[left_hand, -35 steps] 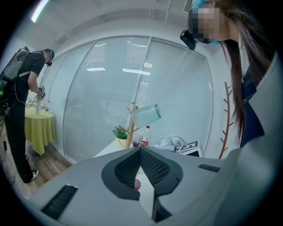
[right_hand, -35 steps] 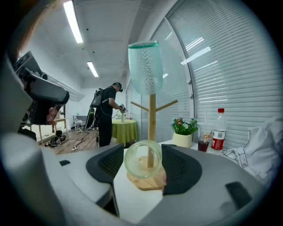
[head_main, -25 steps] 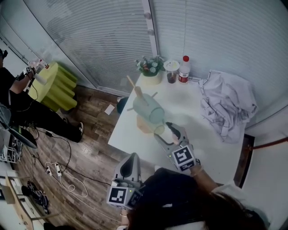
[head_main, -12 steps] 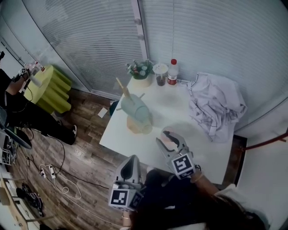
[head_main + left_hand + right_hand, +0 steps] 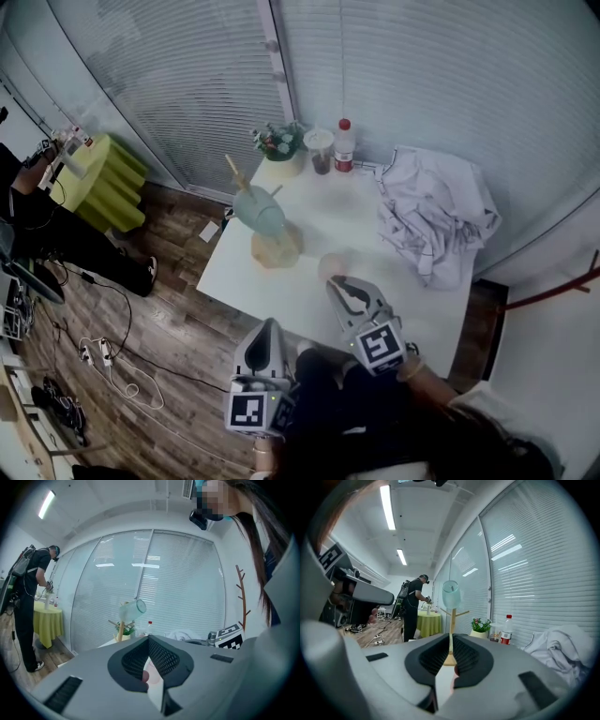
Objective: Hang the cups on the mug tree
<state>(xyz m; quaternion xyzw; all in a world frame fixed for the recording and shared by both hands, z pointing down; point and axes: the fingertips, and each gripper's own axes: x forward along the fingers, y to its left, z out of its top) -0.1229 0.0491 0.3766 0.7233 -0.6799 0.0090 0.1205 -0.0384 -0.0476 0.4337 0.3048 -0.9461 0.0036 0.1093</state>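
Cool, even light from ceiling strips (image 5: 387,506) and pale blinds (image 5: 187,84) leaves faint shadows on the table (image 5: 281,291), glare streaks the glass (image 5: 105,565), and round my left claw (image 5: 149,639) and right claw (image 5: 451,637) the fisheye picture bends, soft up close, black at the corners.

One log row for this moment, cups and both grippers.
pale green cup: hanging on mug tree | right gripper: jaws just closed, nothing between | left gripper: shut, empty

green cup (image 5: 260,208) hides trunk of mug tree (image 5: 275,251).
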